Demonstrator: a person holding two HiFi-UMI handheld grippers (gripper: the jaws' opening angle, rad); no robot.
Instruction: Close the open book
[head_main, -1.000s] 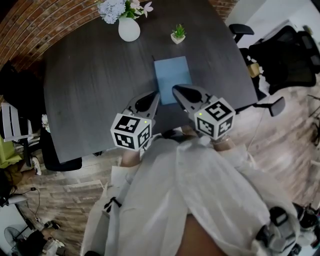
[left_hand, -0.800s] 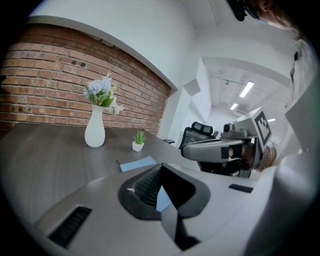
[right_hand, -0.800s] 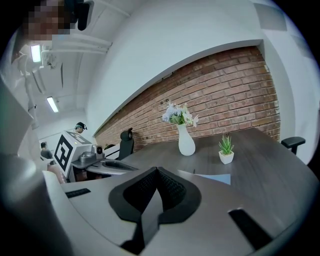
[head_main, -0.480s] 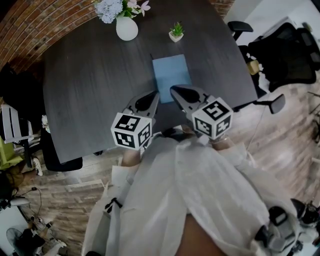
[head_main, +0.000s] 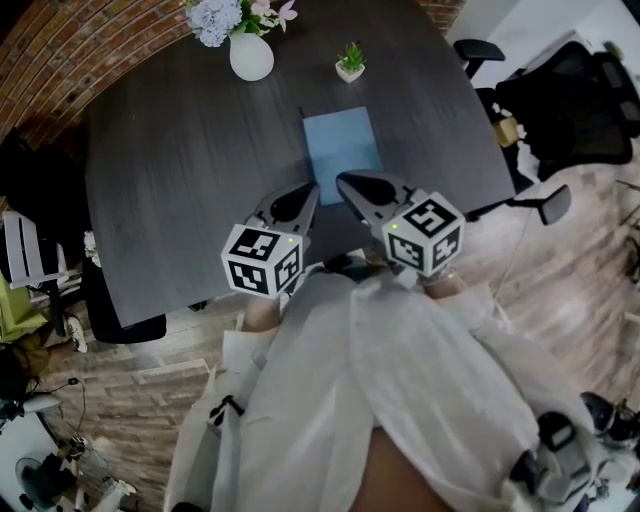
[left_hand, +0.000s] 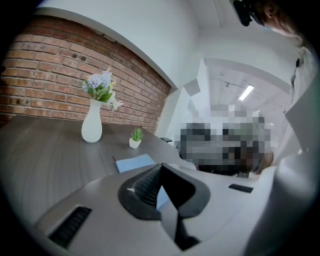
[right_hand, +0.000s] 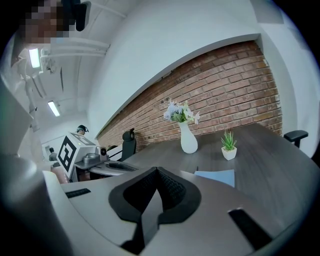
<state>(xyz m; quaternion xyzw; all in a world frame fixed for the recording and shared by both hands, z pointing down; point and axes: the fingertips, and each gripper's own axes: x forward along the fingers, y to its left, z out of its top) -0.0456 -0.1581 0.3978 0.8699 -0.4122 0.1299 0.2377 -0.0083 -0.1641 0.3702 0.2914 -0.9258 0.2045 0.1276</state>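
A light blue book (head_main: 343, 143) lies flat with its cover shut on the dark table (head_main: 180, 180), just beyond both grippers. My left gripper (head_main: 312, 188) hovers over the near edge of the table, its jaws shut and empty, tip close to the book's near left corner. My right gripper (head_main: 342, 180) is beside it, also shut with nothing held, tip at the book's near edge. In the left gripper view the book (left_hand: 135, 162) shows past the closed left gripper (left_hand: 159, 167). The right gripper view shows the book (right_hand: 217, 177) to the right of the closed right gripper (right_hand: 157, 171).
A white vase of flowers (head_main: 250, 55) and a small potted plant (head_main: 350, 65) stand at the far side of the table. Black office chairs (head_main: 560, 90) sit off the right edge, another chair (head_main: 120, 320) at the left front. A brick wall (left_hand: 60, 75) runs behind.
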